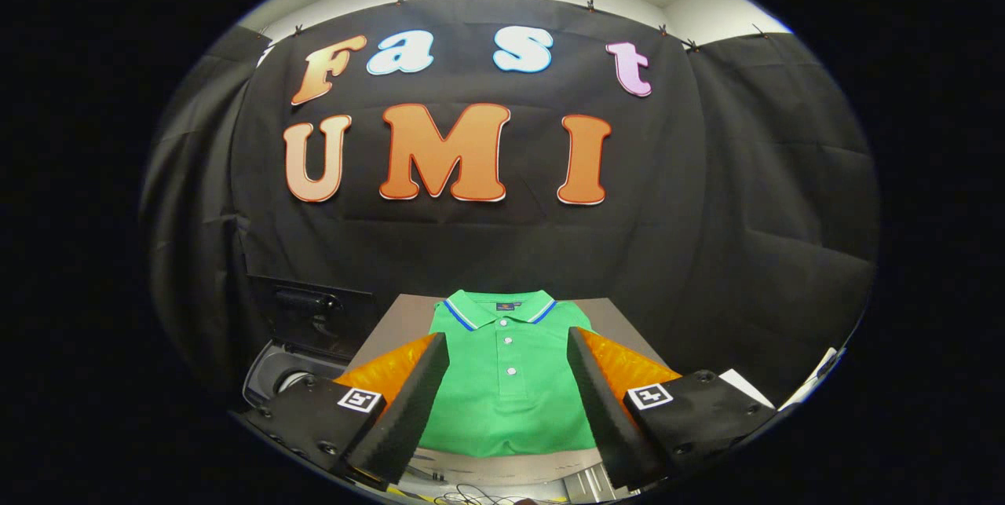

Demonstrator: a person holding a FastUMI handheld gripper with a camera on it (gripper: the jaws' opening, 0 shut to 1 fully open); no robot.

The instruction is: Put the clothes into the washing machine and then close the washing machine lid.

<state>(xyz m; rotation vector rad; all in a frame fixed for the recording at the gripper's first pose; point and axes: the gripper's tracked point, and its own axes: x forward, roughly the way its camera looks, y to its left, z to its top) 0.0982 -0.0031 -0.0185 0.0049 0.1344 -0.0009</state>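
A black cloth wall is seen behind a grey-brown tabletop (392,324), on which a folded green polo shirt with a blue-and-white-trimmed collar (506,379) is laid flat, buttons up. The tool (509,352) is held spread wide above the shirt, nothing gripped, the shirt seen between its fingers. A dark washing machine with its opening (294,348) is seen beside the tabletop, beyond the left finger.
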